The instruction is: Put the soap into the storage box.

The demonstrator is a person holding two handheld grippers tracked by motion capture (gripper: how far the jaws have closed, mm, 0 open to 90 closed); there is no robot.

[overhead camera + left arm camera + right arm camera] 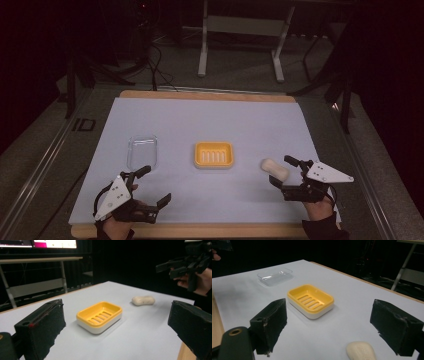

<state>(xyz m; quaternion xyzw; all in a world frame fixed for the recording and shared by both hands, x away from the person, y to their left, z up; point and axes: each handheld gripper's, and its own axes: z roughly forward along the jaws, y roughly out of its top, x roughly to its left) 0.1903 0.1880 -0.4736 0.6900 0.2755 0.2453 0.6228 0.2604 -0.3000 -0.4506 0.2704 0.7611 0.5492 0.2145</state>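
Black-padded and spread wide, the right gripper (pixel 286 172) grips nothing; the soap bar (pixel 275 169) lies on the tabletop (pixel 210 120) between its jaws, untouched. The left gripper (pixel 154 185) also gapes empty. Farther out sit the yellow soap dish (pixel 214 154) and clear lid (pixel 142 151) on pale blue sheet, amid a dark room.

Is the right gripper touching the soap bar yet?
Apart. The right gripper view shows the soap bar lying on the mat between and below the open right gripper, with bare mat between it and either jaw.
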